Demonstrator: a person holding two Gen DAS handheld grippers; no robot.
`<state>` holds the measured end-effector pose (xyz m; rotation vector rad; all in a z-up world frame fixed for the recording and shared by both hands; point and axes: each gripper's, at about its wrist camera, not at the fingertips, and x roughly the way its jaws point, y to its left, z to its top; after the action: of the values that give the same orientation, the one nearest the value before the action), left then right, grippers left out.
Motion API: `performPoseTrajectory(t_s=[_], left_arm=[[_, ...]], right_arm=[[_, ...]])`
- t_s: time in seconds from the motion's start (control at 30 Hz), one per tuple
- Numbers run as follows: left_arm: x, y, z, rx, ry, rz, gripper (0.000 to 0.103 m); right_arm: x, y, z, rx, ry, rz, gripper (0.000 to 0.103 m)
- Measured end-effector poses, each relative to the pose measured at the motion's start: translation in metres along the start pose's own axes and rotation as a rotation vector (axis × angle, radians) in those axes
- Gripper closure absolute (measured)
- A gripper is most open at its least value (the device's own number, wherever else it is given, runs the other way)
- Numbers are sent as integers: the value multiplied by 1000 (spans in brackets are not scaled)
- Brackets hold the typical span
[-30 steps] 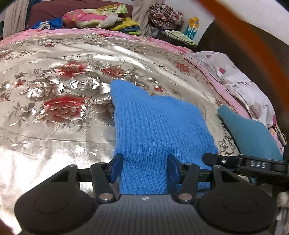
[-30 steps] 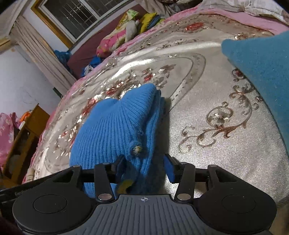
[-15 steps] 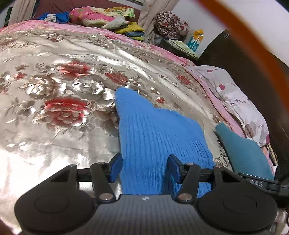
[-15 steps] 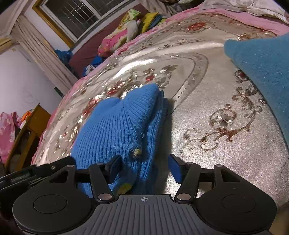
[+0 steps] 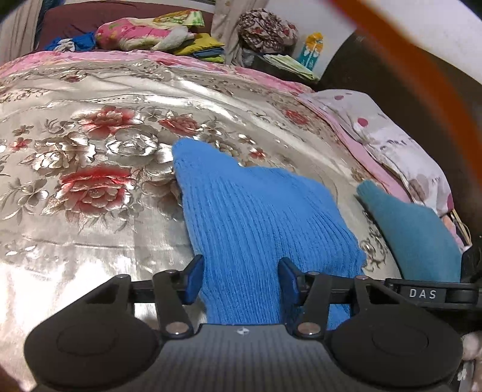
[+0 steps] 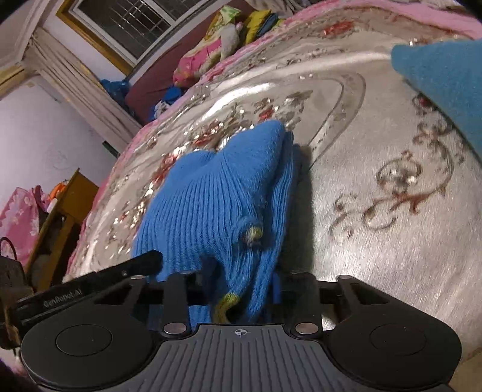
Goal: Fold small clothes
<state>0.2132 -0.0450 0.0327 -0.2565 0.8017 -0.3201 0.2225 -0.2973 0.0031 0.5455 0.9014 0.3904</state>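
A bright blue knitted garment [image 5: 256,211] lies on the shiny floral bedspread [image 5: 90,181]. My left gripper [image 5: 239,279] straddles its near end; the jaws are closing with the knit flat between them, and the pads are not visibly pressing. In the right wrist view the same garment [image 6: 217,193] shows a small button [image 6: 251,233] and a yellow-trimmed edge. My right gripper [image 6: 238,286] is closing on that bunched edge, which fills the gap and hides the pads. The two grippers sit side by side.
A teal cloth [image 5: 415,235] lies to the right of the garment. A spotted pillow [image 5: 391,135] lines the bed's right edge. Piled clothes [image 5: 150,33] sit at the far side. A wooden cabinet [image 6: 60,217] stands beside the bed, below a window [image 6: 126,21].
The right jaws widened, then narrowed onto the garment's edge, which now bunches up between them. The left gripper has barely moved and still straddles the knit.
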Motion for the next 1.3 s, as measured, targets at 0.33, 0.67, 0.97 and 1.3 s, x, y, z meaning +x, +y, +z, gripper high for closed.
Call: performPoseTrajectory(t_s=[0.33, 0.67, 0.97, 1.3], left_arm=[[-43, -10, -44, 57, 73, -5, 49], [-63, -31, -57, 139, 62, 64, 49], [-66, -32, -52, 153, 49, 63, 49], [-58, -33, -51, 160, 66, 86, 49]], right_arm=[[-29, 14, -49, -8, 70, -30, 76], [-57, 36, -64, -65, 56, -157, 74], [-71, 53, -43, -126, 4, -231, 73], [-19, 71, 8, -193, -39, -263, 72]])
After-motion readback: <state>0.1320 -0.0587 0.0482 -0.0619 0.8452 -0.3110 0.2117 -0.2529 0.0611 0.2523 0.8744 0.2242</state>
